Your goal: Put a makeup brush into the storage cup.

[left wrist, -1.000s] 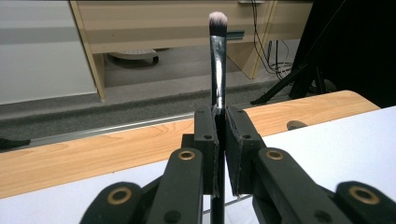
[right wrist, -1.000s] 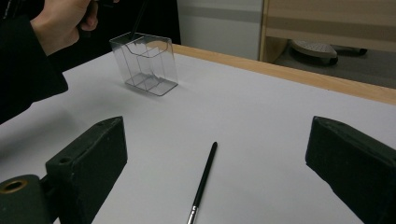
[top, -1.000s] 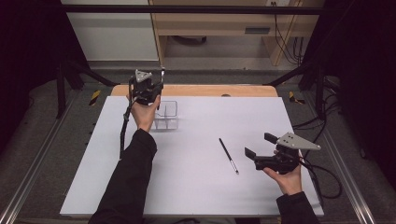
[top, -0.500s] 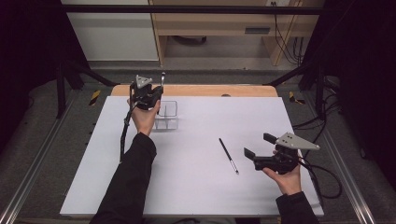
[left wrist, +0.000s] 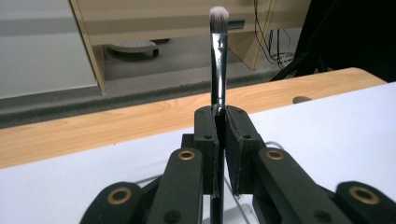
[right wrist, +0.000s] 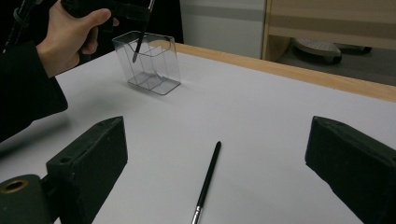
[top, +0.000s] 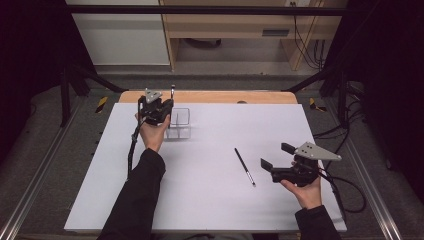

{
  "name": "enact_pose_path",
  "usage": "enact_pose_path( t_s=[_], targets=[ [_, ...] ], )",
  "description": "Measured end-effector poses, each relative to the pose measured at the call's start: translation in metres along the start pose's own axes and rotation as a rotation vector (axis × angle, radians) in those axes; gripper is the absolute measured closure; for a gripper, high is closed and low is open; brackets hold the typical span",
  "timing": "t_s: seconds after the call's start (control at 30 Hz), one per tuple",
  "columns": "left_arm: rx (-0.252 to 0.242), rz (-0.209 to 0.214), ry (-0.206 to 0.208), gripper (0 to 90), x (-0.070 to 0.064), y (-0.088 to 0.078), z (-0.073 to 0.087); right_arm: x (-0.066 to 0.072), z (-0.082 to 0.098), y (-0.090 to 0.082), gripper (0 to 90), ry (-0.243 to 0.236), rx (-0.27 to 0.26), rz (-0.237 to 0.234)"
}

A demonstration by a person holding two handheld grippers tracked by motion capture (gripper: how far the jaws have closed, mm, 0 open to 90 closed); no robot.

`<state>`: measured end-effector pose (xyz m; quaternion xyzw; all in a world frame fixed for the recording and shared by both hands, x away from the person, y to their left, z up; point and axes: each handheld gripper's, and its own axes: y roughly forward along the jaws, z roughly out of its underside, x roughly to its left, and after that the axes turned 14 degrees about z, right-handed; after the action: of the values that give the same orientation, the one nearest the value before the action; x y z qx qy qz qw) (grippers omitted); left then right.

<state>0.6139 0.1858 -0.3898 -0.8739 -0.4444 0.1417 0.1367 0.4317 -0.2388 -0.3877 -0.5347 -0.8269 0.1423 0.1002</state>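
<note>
Left gripper (top: 167, 107) clamped on upright makeup brush (left wrist: 218, 56), handle tip inside clear holder (right wrist: 149, 65) in right gripper view, right gripper (top: 276, 156) wide apart near second brush (top: 245, 167), white table (top: 210, 200), grey floor beyond.

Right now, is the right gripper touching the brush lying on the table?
Apart. In the right gripper view, the brush lies on the white table between the wide-open jaws of the right gripper, with bare table on both sides.
</note>
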Motion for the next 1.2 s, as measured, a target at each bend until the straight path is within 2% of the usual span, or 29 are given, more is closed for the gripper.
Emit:
enact_pose_path(
  t_s=[0.3, 0.33, 0.4, 0.47, 0.5, 0.53, 0.63, 0.7, 0.77, 0.8, 0.93, 0.97, 1.03, 1.2],
  targets=[
    [0.033, 0.004, 0.003, 84.0, 0.001, -0.001, 0.011, 0.000, 0.000, 0.000, 6.1, 0.001, 0.003, 0.000],
    [0.045, 0.006, 0.013, 90.0, 0.000, -0.002, 0.013, 0.001, 0.000, 0.000, 6.1, 0.002, 0.004, 0.000],
    [0.047, 0.010, 0.009, 90.0, -0.001, -0.002, 0.013, 0.001, 0.000, 0.000, 6.1, 0.001, 0.004, -0.001],
    [0.074, 0.027, 0.021, 89.4, -0.005, -0.003, 0.015, 0.001, 0.000, 0.001, 6.1, 0.000, 0.007, 0.000],
    [0.074, 0.027, 0.021, 88.2, -0.005, -0.003, 0.015, 0.001, 0.000, 0.001, 6.1, -0.001, 0.007, -0.001],
    [0.071, 0.024, 0.038, 87.5, -0.008, -0.007, 0.015, 0.001, 0.000, 0.000, 6.1, -0.001, 0.006, -0.002],
    [0.056, 0.022, 0.043, 81.1, -0.010, -0.013, 0.014, 0.001, 0.000, 0.000, 6.1, 0.008, 0.000, 0.002],
    [0.032, 0.043, 0.036, 77.6, -0.011, -0.027, 0.011, 0.001, -0.001, -0.001, 6.2, 0.011, -0.001, 0.001],
    [0.025, 0.050, 0.037, 73.2, -0.011, -0.032, 0.009, 0.000, -0.001, -0.001, 6.2, 0.011, -0.005, 0.003],
    [0.008, 0.065, 0.039, 69.9, -0.013, -0.043, 0.006, 0.000, -0.001, -0.001, 6.2, 0.012, -0.007, 0.002],
    [-0.027, 0.087, 0.039, 55.9, -0.016, -0.063, 0.002, 0.000, -0.002, -0.003, 6.2, 0.017, -0.009, 0.005],
    [-0.027, 0.087, 0.039, 52.8, -0.016, -0.063, 0.002, 0.000, -0.002, -0.003, 6.2, 0.017, -0.009, 0.005],
    [-0.039, 0.113, 0.032, 48.5, -0.017, -0.076, 0.001, 0.000, -0.002, -0.002, 6.2, 0.017, -0.008, 0.006],
    [-0.045, 0.133, 0.042, 39.2, -0.020, -0.091, 0.003, 0.000, -0.002, -0.002, 6.1, 0.012, -0.009, 0.010]
  ],
)
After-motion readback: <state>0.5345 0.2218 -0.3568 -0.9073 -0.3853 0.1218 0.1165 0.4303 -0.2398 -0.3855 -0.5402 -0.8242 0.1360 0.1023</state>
